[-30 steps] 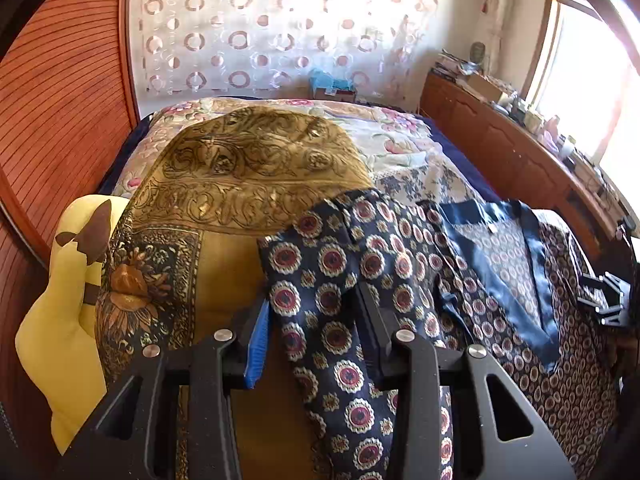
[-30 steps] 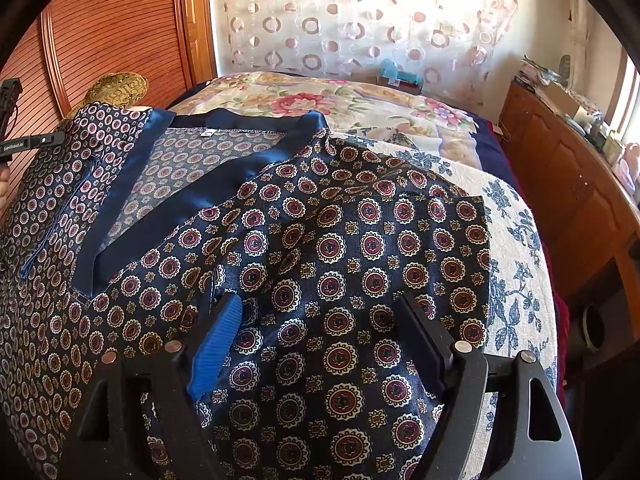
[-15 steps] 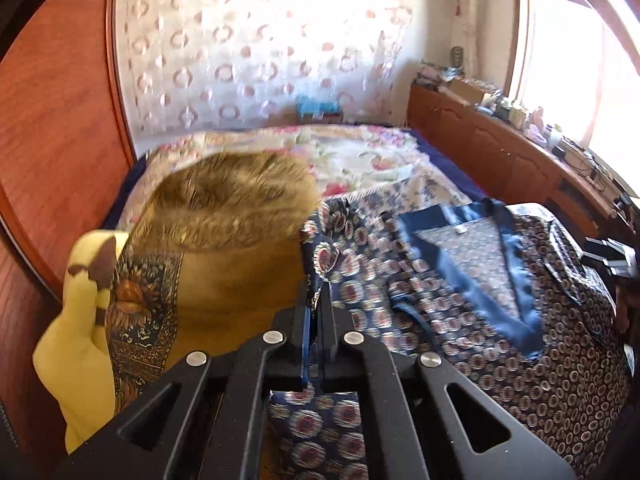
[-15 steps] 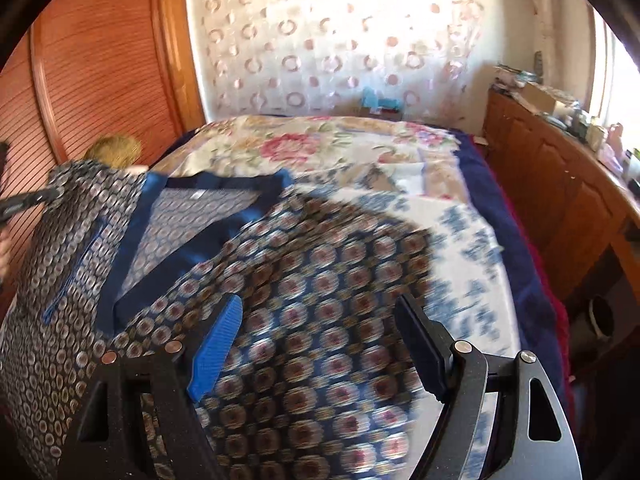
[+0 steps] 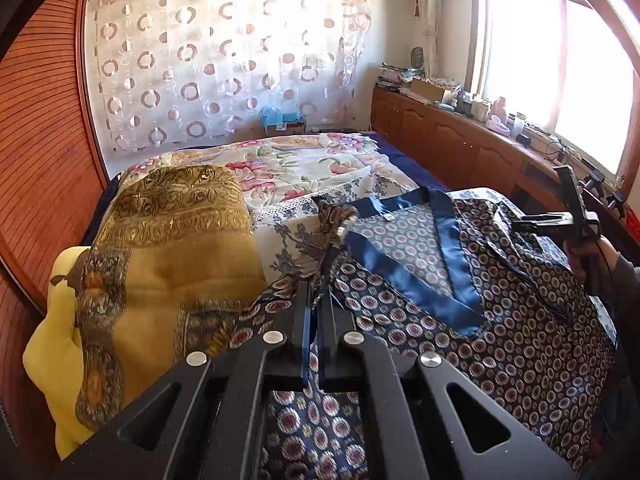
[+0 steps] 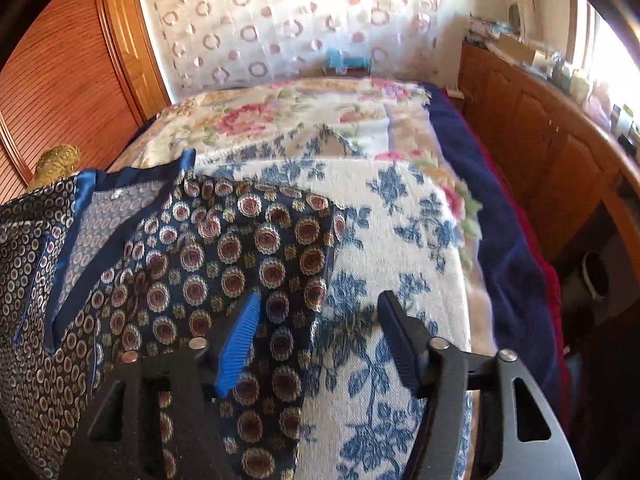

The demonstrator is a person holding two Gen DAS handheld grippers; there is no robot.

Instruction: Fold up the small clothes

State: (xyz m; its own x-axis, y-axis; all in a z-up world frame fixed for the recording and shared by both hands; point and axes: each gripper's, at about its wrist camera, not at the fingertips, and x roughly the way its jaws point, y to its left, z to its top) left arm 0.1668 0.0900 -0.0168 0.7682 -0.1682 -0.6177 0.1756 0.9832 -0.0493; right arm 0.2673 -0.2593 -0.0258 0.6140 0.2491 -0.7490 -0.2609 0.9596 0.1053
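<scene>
A navy shirt with round medallions and a blue satin collar lies spread on the bed. My left gripper is shut on its left sleeve, which rises bunched from the jaws, lifted off the bed. In the right wrist view the same shirt fills the left side. My right gripper hovers over the right sleeve's outer edge; its jaws are closing, with the sleeve's edge below the gap and the pads apart from it. The right gripper also shows at the shirt's far side, held by a hand.
A gold patterned pillow and a yellow plush lie left of the shirt. A white blanket with blue flowers lies under it, over a floral bedspread. Wooden cabinets line the right side, a slatted wooden wall the left.
The left gripper has shut on the left sleeve and lifted it, bunched, toward the collar. The right gripper has slid right to the other sleeve's edge and its jaws have narrowed.
</scene>
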